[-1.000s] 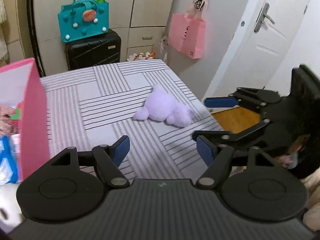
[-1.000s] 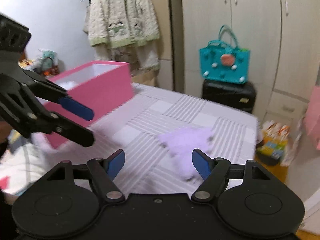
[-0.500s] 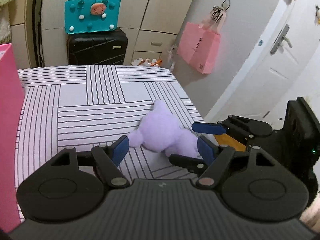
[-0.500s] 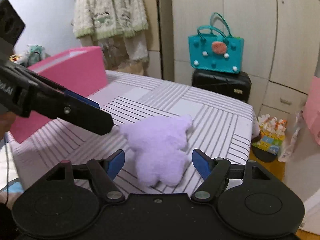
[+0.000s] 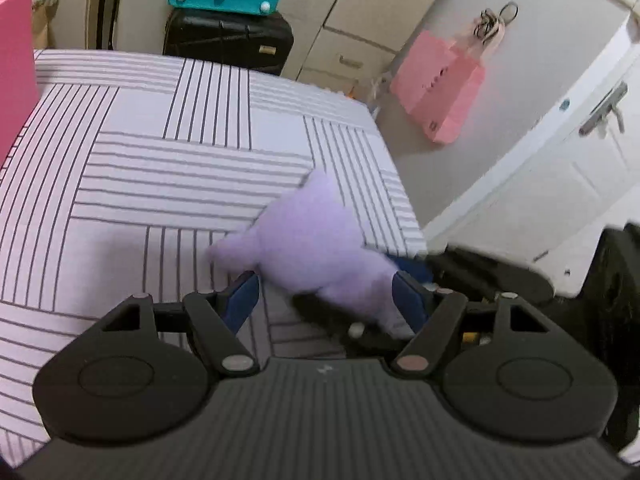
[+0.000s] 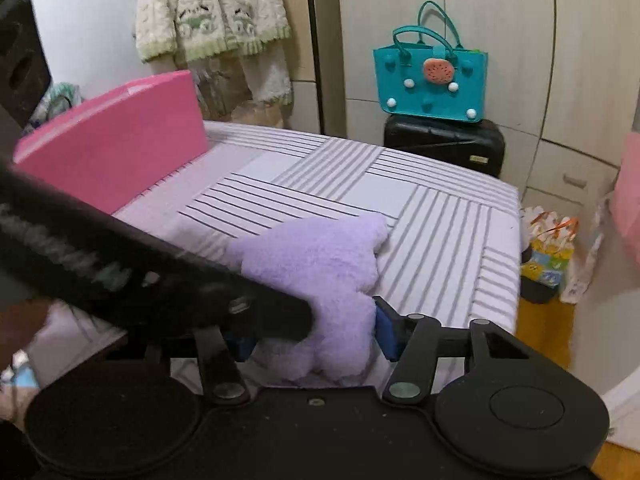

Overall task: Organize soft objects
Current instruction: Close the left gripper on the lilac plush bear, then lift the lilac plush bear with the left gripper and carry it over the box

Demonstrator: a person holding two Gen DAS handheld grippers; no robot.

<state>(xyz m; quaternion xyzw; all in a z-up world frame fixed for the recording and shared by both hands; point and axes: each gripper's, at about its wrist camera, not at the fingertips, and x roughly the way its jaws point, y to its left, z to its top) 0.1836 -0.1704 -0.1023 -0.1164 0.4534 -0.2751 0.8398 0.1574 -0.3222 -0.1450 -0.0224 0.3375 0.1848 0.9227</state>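
1. On the bed's near right corner lies a lilac plush toy of fuzzy fleece, flat and lobed, with stubby limbs and a pointed tip towards the bed's far edge.
2. The bed carries a pale sheet printed with blocks of thin dark stripes that run in alternating directions; the cloth looks smooth and taut.
3. A bright pink box with flat, matte, stiff walls stands at the bed's left edge, well apart from the toy.
4. The right gripper, black plastic with blue pads, points downward at the toy's near end. Its jaws are closing with the plush between them; the right pad touches the fleece, while the left pad is hidden behind the other tool, so a firm clamp cannot be told.
5. The left gripper, the same black and blue make, also tilts downward. Its jaws are closing and stand apart on either side of the toy's near end; neither pad presses the plush.
6. The two tools cross at the toy: in the right wrist view the left gripper's dark finger runs in from the left over the plush.
7. Beyond the bed's far edge a teal felt handbag with white pompoms sits on a black hard-shell suitcase.
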